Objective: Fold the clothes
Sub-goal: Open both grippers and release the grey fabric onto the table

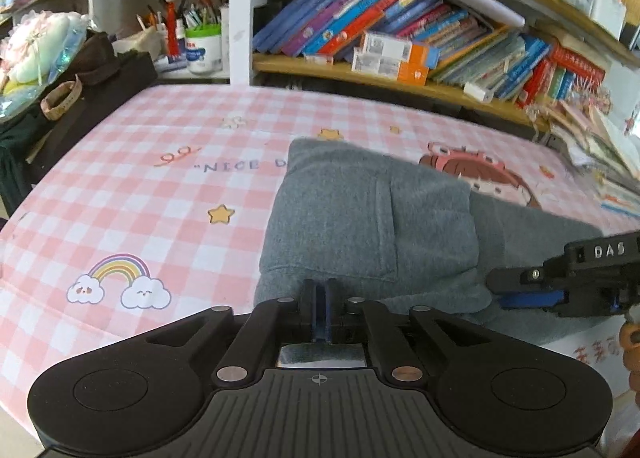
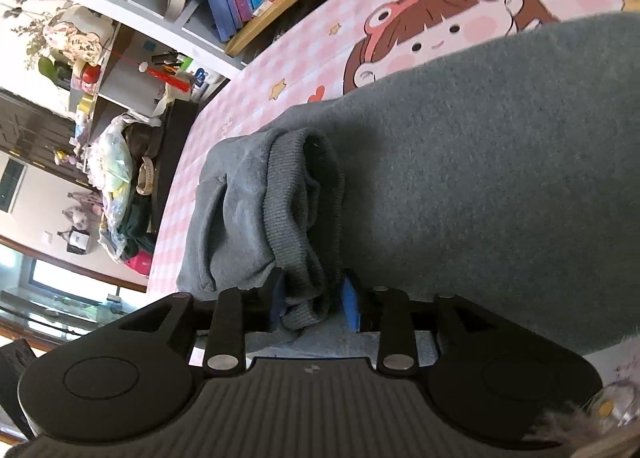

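A grey fleece garment [image 1: 360, 218] with a patch pocket lies on the pink checked tablecloth [image 1: 140, 186]. My left gripper [image 1: 320, 298] is shut at the garment's near edge; the frame does not show whether cloth is pinched between its blue pads. My right gripper [image 2: 314, 298] is shut on the garment's ribbed cuff [image 2: 296, 218], which bunches up between the blue pads [image 2: 351, 304]. The rest of the garment [image 2: 480, 178] spreads to the right in the right wrist view. The right gripper also shows in the left wrist view [image 1: 560, 282], at the garment's right side.
A bookshelf [image 1: 400, 42] full of leaning books runs along the far edge of the table. A dark box with a bracelet and a plush bundle [image 1: 60, 70] stands at the left edge. A pen jar [image 1: 202, 46] stands at the back left. Books are stacked at the right edge [image 1: 600, 162].
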`<state>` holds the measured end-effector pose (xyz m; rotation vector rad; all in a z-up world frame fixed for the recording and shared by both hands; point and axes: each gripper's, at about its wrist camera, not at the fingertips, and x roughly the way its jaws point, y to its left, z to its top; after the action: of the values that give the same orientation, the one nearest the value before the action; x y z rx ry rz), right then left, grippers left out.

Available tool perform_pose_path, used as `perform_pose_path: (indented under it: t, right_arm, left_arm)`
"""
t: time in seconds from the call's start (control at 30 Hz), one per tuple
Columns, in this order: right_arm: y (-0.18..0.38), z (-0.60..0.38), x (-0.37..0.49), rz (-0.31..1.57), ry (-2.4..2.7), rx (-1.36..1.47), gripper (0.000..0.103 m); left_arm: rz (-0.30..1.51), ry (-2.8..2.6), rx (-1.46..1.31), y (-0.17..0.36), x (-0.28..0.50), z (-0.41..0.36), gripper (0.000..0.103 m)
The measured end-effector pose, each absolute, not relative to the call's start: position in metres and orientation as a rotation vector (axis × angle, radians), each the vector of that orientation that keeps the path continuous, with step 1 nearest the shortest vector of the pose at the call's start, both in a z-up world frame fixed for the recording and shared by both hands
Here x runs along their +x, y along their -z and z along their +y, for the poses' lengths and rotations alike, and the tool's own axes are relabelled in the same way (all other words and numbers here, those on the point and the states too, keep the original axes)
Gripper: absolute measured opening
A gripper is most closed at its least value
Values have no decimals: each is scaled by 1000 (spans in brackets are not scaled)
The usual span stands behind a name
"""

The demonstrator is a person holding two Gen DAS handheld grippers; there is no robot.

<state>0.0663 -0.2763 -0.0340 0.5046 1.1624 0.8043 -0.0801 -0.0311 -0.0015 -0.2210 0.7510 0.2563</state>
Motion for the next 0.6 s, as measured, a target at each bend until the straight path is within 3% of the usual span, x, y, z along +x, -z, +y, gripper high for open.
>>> perform_pose_path:
  t: [0.07,0.1,0.33,0.47,0.6]
  right_arm:
    - [28,-281,65,1138,-801,488,31]
    - [25,-284,65,1126,-799,480,32]
    - [3,-315,63,1021,-749,402,35]
    - [-5,-335,58,966,-706,343,36]
    - [-5,-354,54,954,-661,329,36]
  left_arm:
    - [712,-258,-224,-6,-83,-35,32]
    - [693,-256,-220,-10,-84,-37,35]
    - [626,-228,-190,-27,-80,-56,37]
    - [621,-193,-175,-28,-75,-69,47]
    - [624,-146,-159,-26,-69,-82,47]
